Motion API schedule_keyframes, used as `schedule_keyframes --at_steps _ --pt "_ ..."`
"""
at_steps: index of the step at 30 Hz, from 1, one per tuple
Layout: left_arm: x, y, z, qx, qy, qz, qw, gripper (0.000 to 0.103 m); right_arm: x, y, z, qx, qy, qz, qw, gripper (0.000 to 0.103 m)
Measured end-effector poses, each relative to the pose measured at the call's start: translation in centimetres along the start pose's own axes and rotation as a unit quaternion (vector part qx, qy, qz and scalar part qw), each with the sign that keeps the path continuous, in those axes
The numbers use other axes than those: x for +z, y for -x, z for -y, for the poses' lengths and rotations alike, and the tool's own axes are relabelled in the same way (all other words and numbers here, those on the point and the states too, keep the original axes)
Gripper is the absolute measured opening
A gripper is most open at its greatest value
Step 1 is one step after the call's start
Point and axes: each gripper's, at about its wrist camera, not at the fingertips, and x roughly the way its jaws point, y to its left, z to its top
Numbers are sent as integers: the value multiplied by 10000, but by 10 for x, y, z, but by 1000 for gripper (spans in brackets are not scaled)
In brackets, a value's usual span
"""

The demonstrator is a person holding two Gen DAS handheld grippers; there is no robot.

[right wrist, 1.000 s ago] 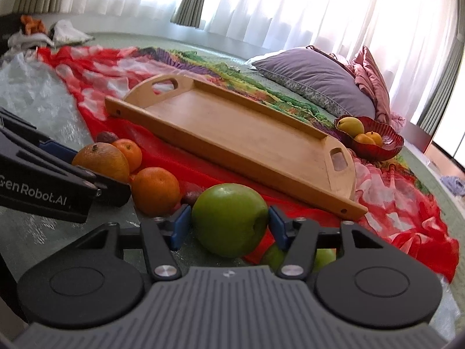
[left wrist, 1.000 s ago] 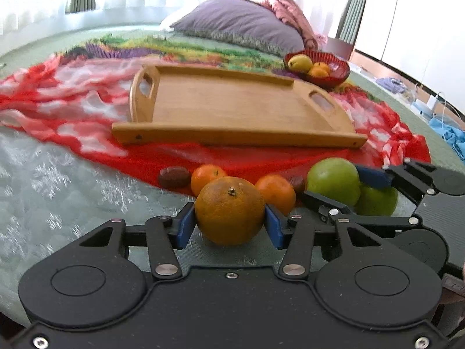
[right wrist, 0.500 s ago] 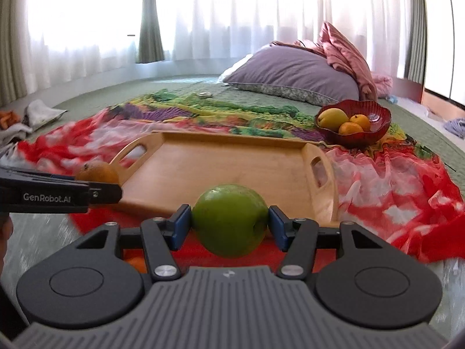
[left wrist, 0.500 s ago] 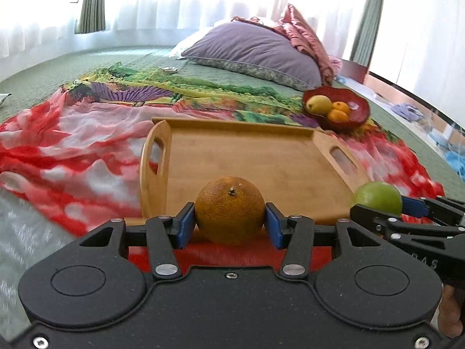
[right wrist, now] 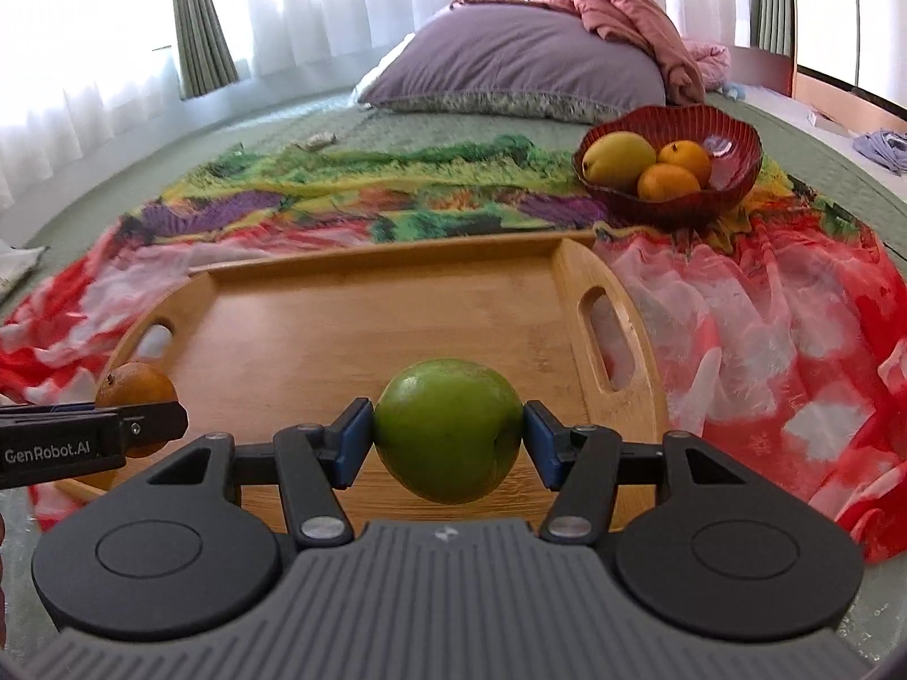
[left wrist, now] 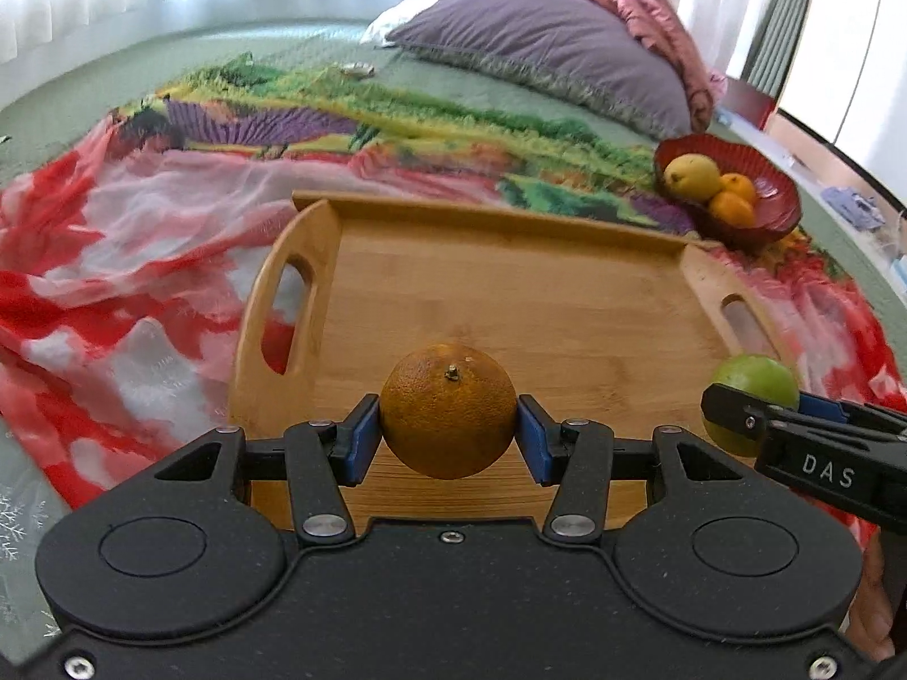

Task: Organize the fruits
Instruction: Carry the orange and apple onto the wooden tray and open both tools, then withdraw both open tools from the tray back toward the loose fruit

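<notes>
Orange (left wrist: 448, 411): you hold it clamped between the blue pads of your left tongs (left wrist: 448, 436), above the near left part of the wooden tray (left wrist: 510, 294).
Green apple (right wrist: 448, 430): your right tongs (right wrist: 448, 445) are clamped on it, above the tray's near right part, beside the handle slot.
Tray: it lies on a red patterned cloth (right wrist: 765, 328) spread over the bed.
Red bowl (right wrist: 731, 147): it sits beyond the tray's far right corner, holding a yellow fruit and two small oranges.
Purple pillow (left wrist: 544, 51): it lies farther back on the bed.
</notes>
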Motion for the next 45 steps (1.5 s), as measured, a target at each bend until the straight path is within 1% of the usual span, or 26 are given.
schedule_keyframes --at_steps 5,14,23,30,32,34,35,37,41,44,45 --pt "-4 -12 4 170 -177 -49 9997 48 -6 -10 1 -16 -13 -126 9999 61" --pt "-6 -23 4 229 -240 -121 9994 48 -9 -11 -1 -15 66 -135 9999 61" --pt "-8 -23 8 293 -346 -63 9990 48 -9 -12 0 -5 58 -132 9999 61" --pt "-7 -23 7 290 -386 -97 9988 49 -9 -12 0 -2 63 -138 9999 62" --pt "-7 -20 7 287 -388 -62 9988 53 -9 -12 0 12 77 -155 9998 65" --pt "-7 -14 7 286 -430 29 9987 66 -9 -10 1 54 41 -162 9998 66" --pt "-7 -10 7 283 -465 83 9985 69 -10 -9 1 87 36 -155 9998 73" --pt "-7 -4 9 265 -562 144 9980 72 -10 -4 2 137 38 -113 9998 74" --pt "-12 13 12 195 -723 254 9969 81 -11 10 3 209 82 4 9997 76" --pt "-19 27 14 71 -800 363 9961 88 -13 23 4 269 135 107 9995 78" --pt "-22 32 14 29 -820 385 9959 88 -14 27 4 286 162 142 9994 79"
